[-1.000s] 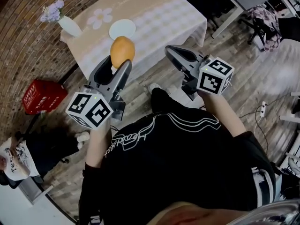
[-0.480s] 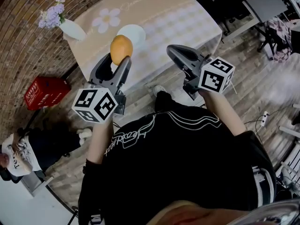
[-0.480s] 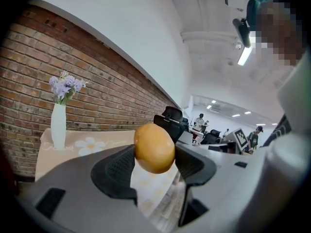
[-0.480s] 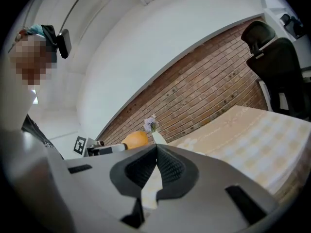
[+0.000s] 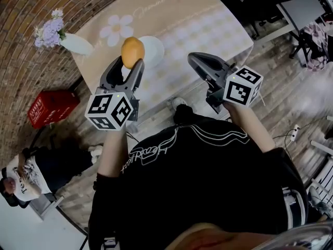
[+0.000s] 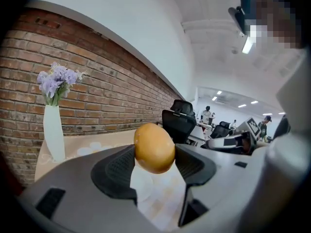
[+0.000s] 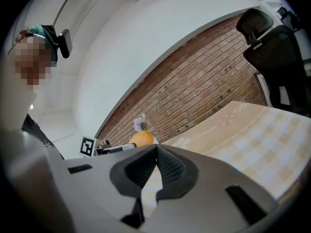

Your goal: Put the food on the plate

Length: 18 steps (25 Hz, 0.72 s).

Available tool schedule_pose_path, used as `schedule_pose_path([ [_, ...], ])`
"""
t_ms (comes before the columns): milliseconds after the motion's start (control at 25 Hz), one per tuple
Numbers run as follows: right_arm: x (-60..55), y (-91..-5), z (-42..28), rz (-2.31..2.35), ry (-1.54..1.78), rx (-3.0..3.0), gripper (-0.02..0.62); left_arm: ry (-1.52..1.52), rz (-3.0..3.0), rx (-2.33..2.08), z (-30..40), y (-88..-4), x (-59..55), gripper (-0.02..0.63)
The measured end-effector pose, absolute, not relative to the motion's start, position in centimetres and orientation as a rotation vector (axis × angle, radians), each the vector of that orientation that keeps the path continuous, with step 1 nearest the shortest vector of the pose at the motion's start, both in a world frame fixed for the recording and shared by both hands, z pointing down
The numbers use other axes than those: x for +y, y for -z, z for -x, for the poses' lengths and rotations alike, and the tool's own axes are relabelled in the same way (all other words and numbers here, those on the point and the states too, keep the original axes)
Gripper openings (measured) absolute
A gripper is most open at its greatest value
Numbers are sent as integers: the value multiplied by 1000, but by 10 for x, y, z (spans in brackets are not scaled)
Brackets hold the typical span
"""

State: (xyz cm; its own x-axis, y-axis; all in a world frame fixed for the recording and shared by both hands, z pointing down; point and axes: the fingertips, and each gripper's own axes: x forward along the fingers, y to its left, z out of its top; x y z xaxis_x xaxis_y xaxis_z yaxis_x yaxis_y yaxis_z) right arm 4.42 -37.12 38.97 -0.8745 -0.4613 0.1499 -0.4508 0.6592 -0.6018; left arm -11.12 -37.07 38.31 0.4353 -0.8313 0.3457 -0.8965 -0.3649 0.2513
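The left claw (image 5: 130, 65) is clamped on the food, a round orange fruit (image 5: 132, 51), holding it up by the table's (image 5: 208, 20) near edge. From the head view the fruit covers the left rim of the white plate (image 5: 154, 50), so it's hard to tell if it's actually over it. The right claw (image 7: 156, 148) is pinched shut on nothing, just beside the table's front edge. There's open checked cloth to the right of the plate. The vase (image 5: 75, 44) sits at the far left corner, and a red crate (image 5: 52, 107) is on the floor to the left.
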Motion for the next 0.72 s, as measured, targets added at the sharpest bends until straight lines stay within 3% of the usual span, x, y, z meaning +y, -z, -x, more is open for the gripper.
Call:
schedule_pose_path([
  [720, -435, -446, -51, 863, 1152, 2873, -3, -569, -2243, -1482, 120, -491, -449, 252],
])
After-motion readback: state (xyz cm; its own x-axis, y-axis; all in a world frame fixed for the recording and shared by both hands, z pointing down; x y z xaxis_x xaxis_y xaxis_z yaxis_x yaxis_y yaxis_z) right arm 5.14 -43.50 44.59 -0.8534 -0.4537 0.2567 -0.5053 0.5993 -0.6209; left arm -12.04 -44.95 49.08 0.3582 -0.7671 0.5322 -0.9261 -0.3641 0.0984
